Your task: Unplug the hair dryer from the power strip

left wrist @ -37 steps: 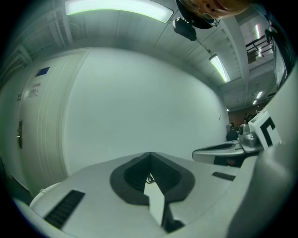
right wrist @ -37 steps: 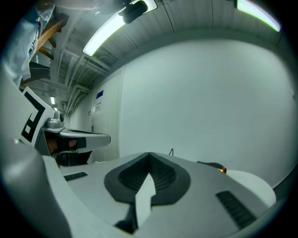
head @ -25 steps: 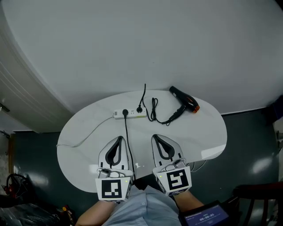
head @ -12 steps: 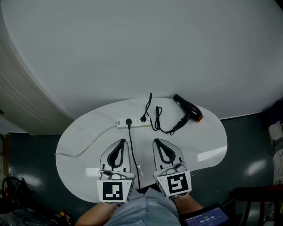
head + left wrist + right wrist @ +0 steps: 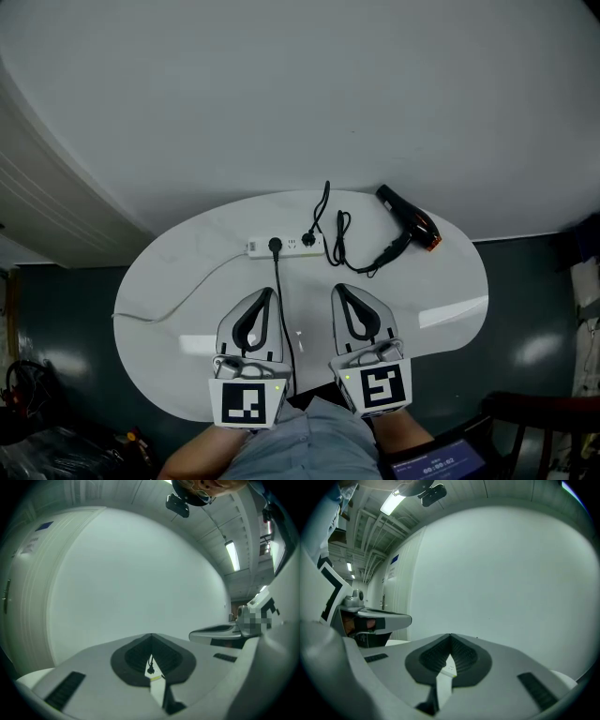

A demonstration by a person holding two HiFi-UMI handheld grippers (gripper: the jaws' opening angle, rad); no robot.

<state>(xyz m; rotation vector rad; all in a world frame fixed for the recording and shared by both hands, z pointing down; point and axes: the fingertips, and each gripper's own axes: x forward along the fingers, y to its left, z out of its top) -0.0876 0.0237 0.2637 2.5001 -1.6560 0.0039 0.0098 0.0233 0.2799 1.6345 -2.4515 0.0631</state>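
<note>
Showing two tools [image 5: 268,293] [image 5: 338,290], one dryer [image 5: 409,221], one strip [image 5: 287,246]

looks along the right gripper [image 5: 450,637], jaws pressed together tip to tip with nothing held. shows, through the small gap under the tips, a piece of white power strip [image 5: 449,667] on the pale worktop [image 5: 442,689]. catches the left gripper [image 5: 377,618] level at the left, a white wall [image 5: 501,573] ahead, a ceiling lamp [image 5: 392,503] above.

A white oval table [image 5: 417,281] stands beside a pale wall [image 5: 281,94] on a dark floor [image 5: 66,314].
</note>
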